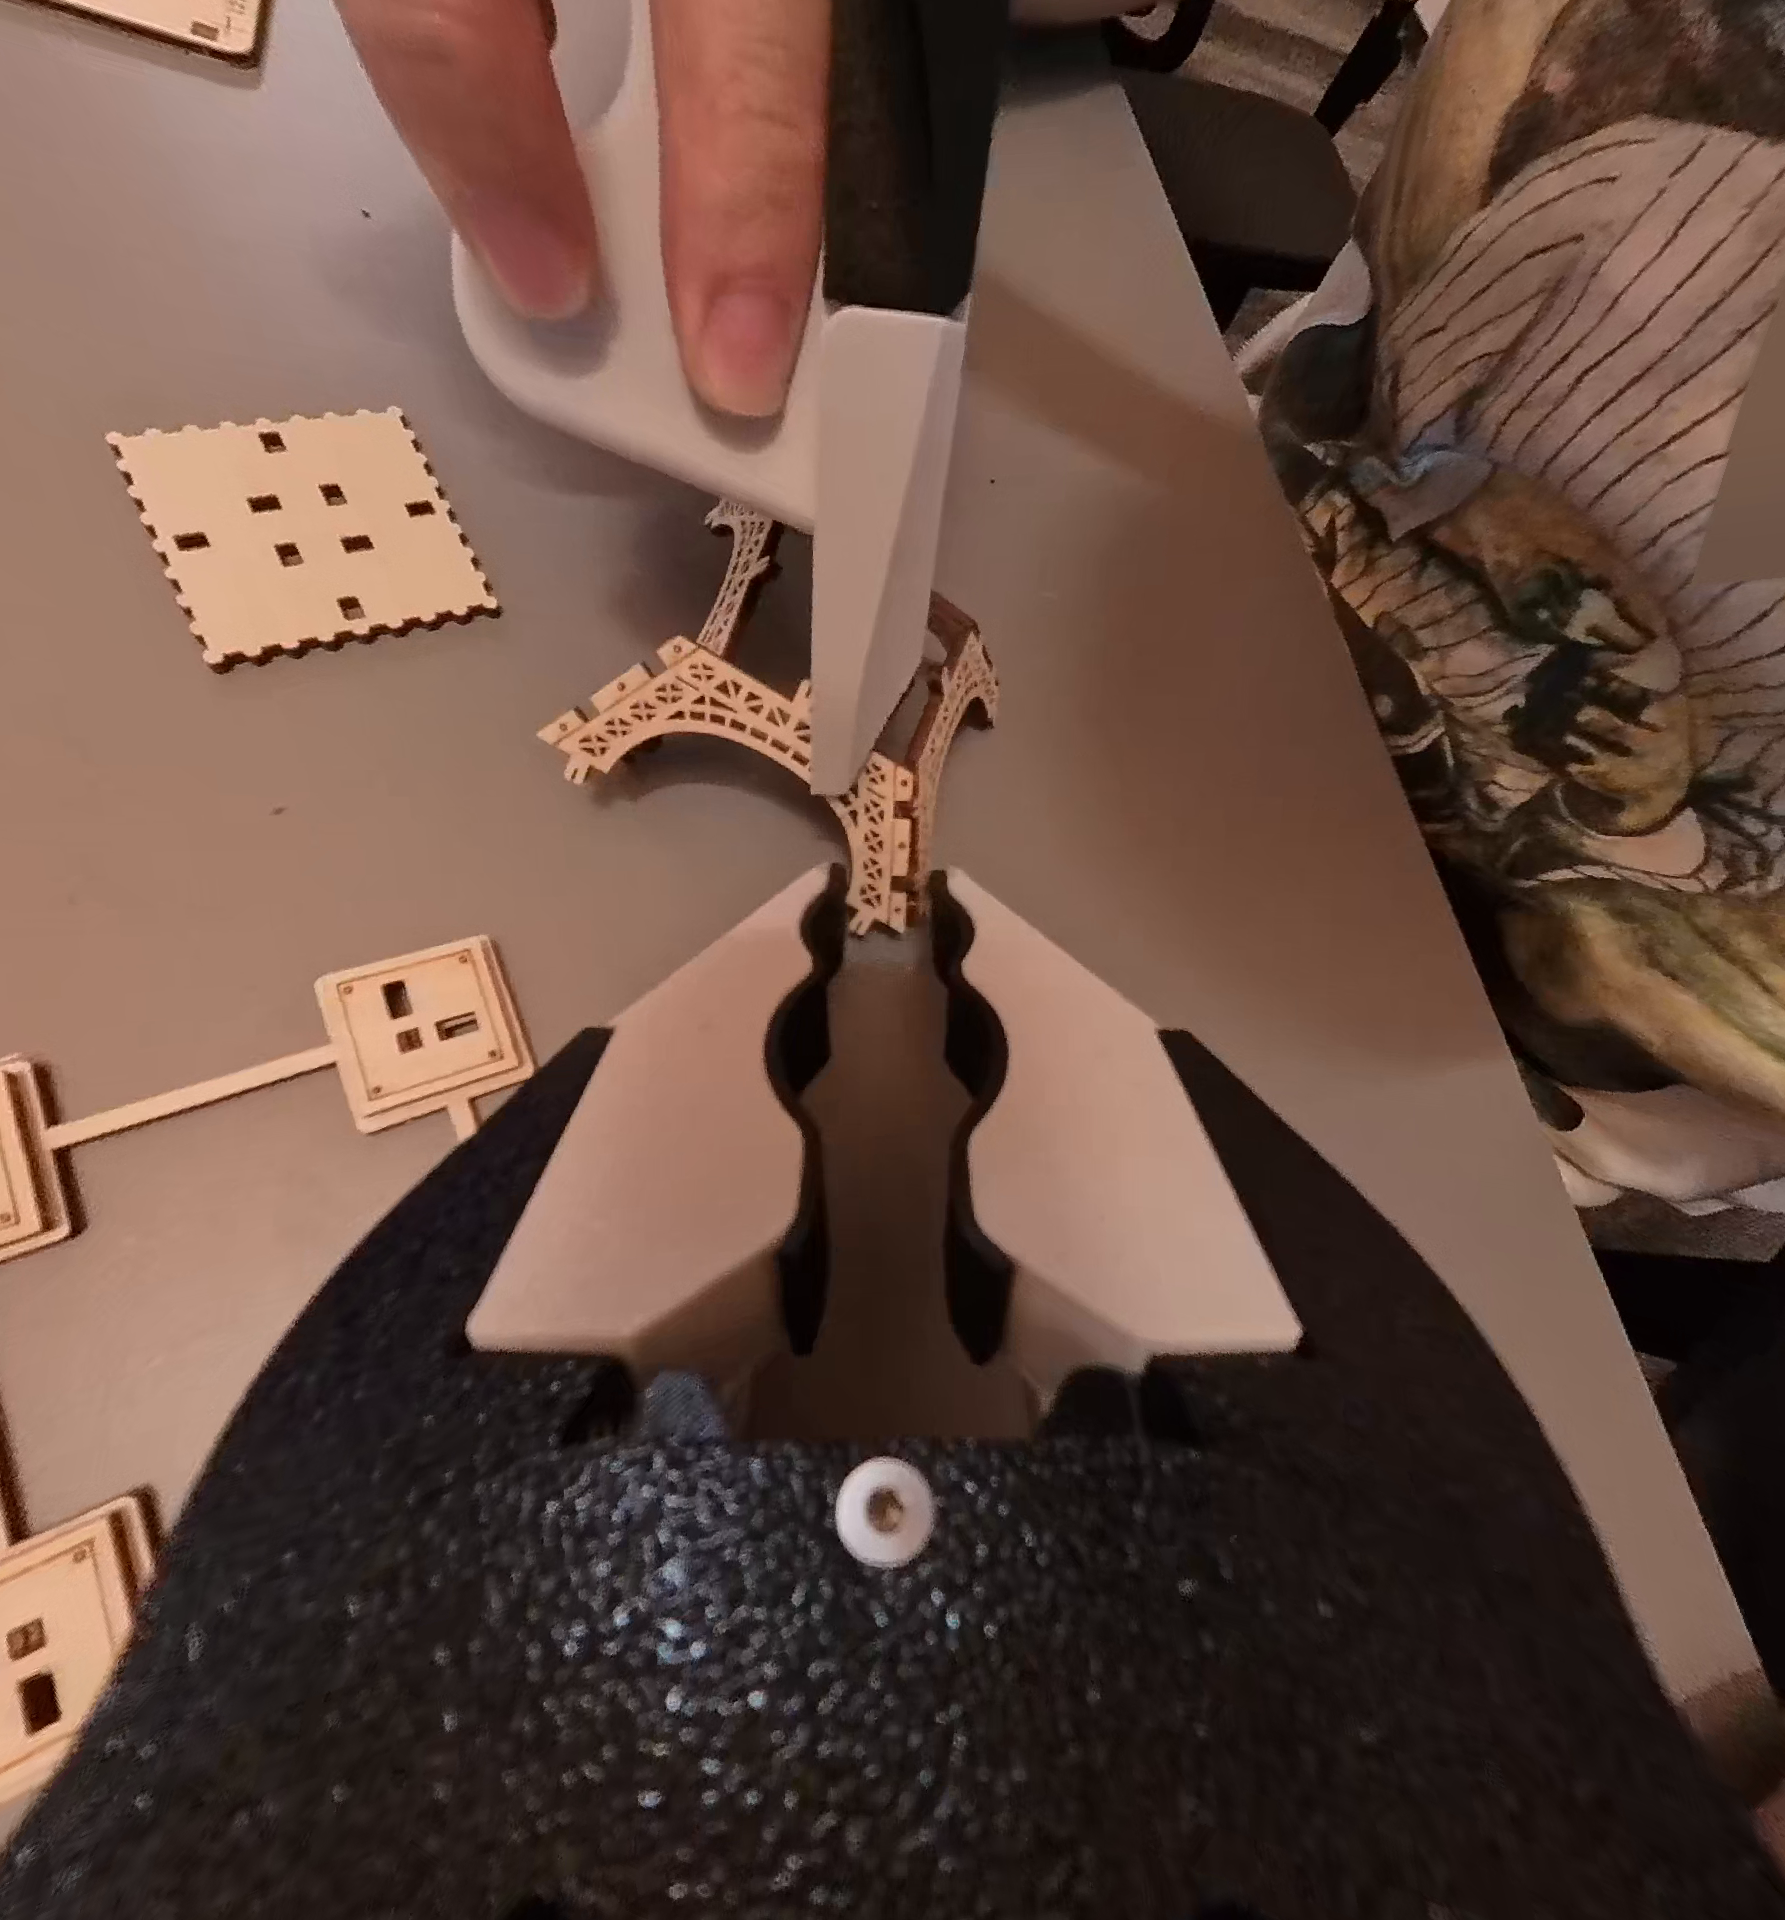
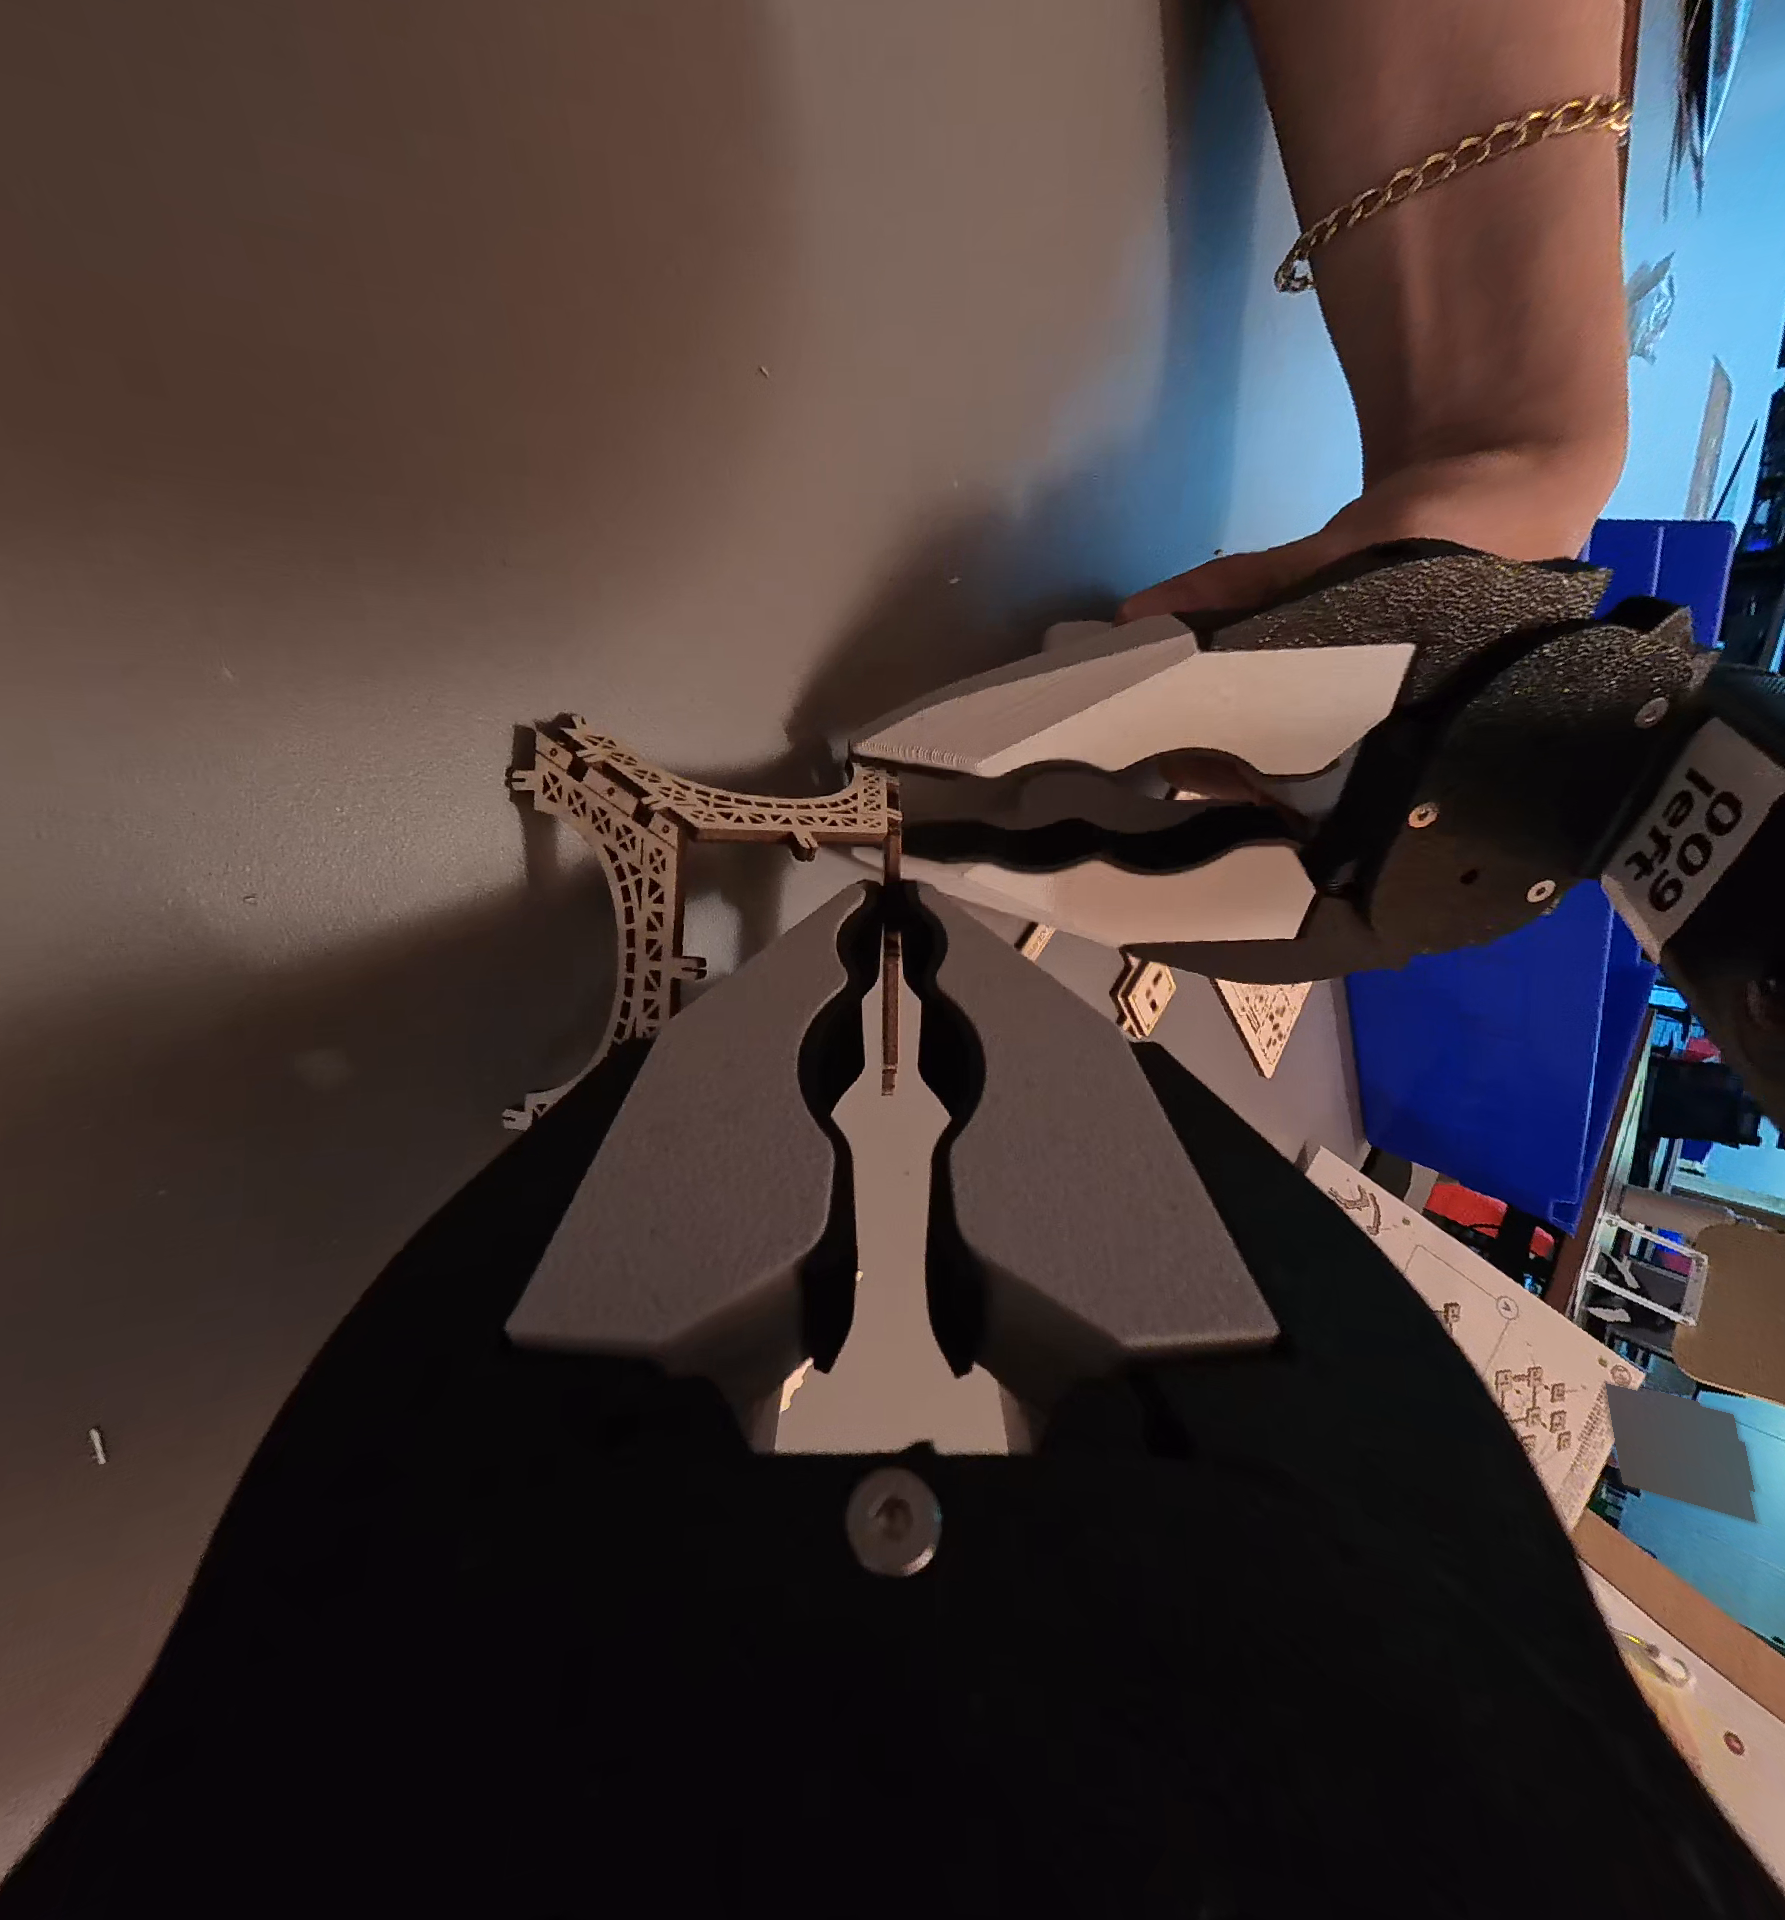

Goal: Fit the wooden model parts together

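Left gripper [image 1: 886, 888]: jaws pinched on one leg of the lattice tower base [image 1: 763, 717], at the leg's lower end, just off the grey table [image 1: 192, 260].

Right gripper [image 2: 886, 904]: jaws pressed onto the thin edge of a flat wooden panel [image 2: 888, 997] that ran back between the two fingers. In the left wrist view this gripper [image 1: 846, 769] came down from above, its tip touching the base just beside the leg I held with the left.

Tower base: partly assembled, arched lattice sides joined at the corners, held up between both grippers. Seen from the right wrist, one arch [image 2: 644, 914] hung towards the camera and another ran across to the left gripper [image 2: 872, 800].

Loose parts relative to the base (left wrist view):
- square slotted plate [image 1: 301, 540], flat on the table, well apart, beyond the base to its left;
- sheet of small square plates on sprues [image 1: 420, 1039], nearer the camera, left of the base.
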{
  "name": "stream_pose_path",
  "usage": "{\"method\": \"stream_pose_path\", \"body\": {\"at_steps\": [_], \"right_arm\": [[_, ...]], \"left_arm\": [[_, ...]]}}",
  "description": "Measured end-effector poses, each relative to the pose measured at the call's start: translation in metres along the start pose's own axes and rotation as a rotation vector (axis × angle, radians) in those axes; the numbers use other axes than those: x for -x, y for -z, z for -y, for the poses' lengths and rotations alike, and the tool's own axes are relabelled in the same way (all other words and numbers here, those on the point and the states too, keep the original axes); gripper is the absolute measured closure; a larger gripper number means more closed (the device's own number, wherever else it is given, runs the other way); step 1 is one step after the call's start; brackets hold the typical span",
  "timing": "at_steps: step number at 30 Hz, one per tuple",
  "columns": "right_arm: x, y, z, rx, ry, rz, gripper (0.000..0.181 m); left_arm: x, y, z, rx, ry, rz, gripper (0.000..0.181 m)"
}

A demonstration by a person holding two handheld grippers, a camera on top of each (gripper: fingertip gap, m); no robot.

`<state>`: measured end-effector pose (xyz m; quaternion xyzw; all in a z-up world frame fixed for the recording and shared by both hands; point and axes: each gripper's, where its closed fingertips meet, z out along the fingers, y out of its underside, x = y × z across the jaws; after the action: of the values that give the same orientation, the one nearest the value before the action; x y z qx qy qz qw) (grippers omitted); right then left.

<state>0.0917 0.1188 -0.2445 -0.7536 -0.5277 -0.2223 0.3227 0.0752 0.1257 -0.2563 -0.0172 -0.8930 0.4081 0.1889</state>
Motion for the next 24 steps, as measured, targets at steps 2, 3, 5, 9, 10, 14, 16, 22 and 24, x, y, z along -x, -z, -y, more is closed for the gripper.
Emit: {"method": "stream_pose_path", "body": {"at_steps": [2,3,5,9,10,14,16,22,24], "right_arm": [[0.0,0.0005,0.0002,0.0,0.001,0.0,0.181],[-0.0001,0.0007,0.0002,0.002,0.0,0.001,0.181],[0.0001,0.0008,0.0007,0.002,0.002,0.003,0.181],[0.0003,0.0027,0.0038,-0.007,0.0,0.014,0.181],[0.0001,0.0034,0.0042,-0.008,0.001,0.014,0.181],[0.0003,0.0039,0.0046,-0.005,0.003,0.013,0.181],[0.001,0.0036,0.0033,-0.006,-0.003,0.013,0.181],[0.0039,0.0027,0.0006,0.002,-0.007,0.022,0.181],[0.0043,0.0028,0.0023,-0.005,-0.01,0.024,0.181]], "left_arm": [[-0.0001,0.0003,0.0006,-0.004,0.0,-0.001,0.168],[-0.0001,0.0005,0.0008,-0.006,0.002,-0.002,0.168],[-0.0004,0.0003,0.0009,-0.003,-0.003,-0.005,0.169],[-0.0015,-0.0008,0.0024,-0.001,-0.043,-0.006,0.172],[-0.0019,-0.0005,0.003,-0.004,-0.05,-0.007,0.173],[-0.0015,-0.0005,0.0033,-0.01,-0.001,-0.021,0.173],[-0.0002,0.0,0.0035,-0.017,0.004,-0.011,0.17],[0.0019,0.0032,0.0015,-0.021,0.007,0.004,0.164],[0.0016,0.0018,0.0002,-0.009,0.003,0.003,0.17]]}}
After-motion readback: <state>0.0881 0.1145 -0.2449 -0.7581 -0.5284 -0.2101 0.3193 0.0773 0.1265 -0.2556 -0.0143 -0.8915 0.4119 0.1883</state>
